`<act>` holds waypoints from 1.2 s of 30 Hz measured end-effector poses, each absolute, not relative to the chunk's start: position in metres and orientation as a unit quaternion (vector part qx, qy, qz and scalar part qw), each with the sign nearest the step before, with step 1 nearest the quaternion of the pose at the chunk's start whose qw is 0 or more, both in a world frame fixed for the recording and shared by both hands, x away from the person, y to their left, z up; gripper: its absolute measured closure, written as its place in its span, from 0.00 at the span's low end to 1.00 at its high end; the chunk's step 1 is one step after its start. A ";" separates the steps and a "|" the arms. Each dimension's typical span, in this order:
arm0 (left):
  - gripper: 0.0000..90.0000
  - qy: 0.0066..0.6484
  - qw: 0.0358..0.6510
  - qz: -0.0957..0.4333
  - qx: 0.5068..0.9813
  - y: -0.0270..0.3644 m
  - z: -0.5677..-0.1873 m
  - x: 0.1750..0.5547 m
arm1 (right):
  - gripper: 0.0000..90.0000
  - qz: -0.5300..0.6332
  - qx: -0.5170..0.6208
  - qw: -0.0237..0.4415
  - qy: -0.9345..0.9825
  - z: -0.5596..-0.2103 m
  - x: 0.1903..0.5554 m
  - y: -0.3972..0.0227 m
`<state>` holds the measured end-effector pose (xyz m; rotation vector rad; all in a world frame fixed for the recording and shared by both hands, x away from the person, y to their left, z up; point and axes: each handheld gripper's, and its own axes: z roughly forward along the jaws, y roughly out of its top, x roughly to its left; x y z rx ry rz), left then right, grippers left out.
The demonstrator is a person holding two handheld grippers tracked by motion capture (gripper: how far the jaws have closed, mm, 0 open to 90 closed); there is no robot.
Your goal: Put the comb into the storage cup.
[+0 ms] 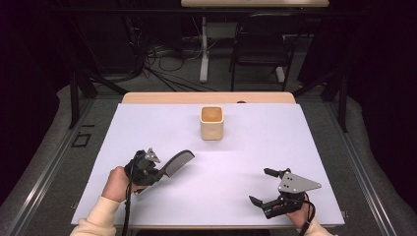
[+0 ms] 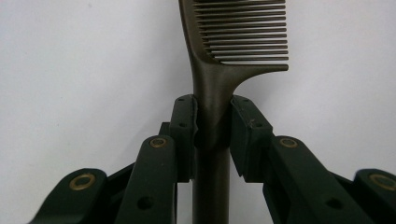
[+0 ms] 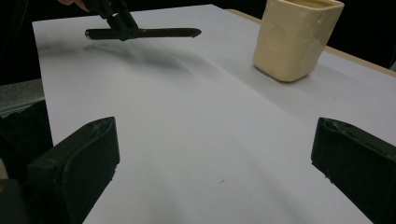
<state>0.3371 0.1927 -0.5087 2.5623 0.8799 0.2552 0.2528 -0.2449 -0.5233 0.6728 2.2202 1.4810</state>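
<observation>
My left gripper [image 1: 156, 173] is shut on the handle of a dark comb [image 1: 176, 162], held a little above the white table with its toothed end toward the centre. In the left gripper view the comb [image 2: 219, 70] runs straight up between the two pads [image 2: 183, 126]. The right gripper view shows the comb [image 3: 154, 33] at far left, lifted over its shadow. My right gripper [image 1: 261, 187] stands open near the front right edge, nothing between its jaws. A cream square cup [image 1: 212, 122] stands upright at the middle back; the same cup [image 3: 295, 38] appears at upper right in the right gripper view.
The white table top [image 1: 255, 147] spreads wide between the cup and both grippers. A wooden strip [image 1: 162, 98] borders its far edge. Beyond it are a dark chair [image 1: 260, 44], a desk leg and floor cables.
</observation>
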 end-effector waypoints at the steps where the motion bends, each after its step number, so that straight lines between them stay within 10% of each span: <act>1: 0.80 0.316 0.209 0.092 0.921 0.193 -0.509 0.337 | 0.01 0.528 0.240 0.193 0.791 -0.523 0.253 -0.245; 36: 0.80 0.332 0.334 0.144 0.870 0.203 -0.494 0.330 | 0.01 0.526 0.241 0.195 0.792 -0.523 0.253 -0.245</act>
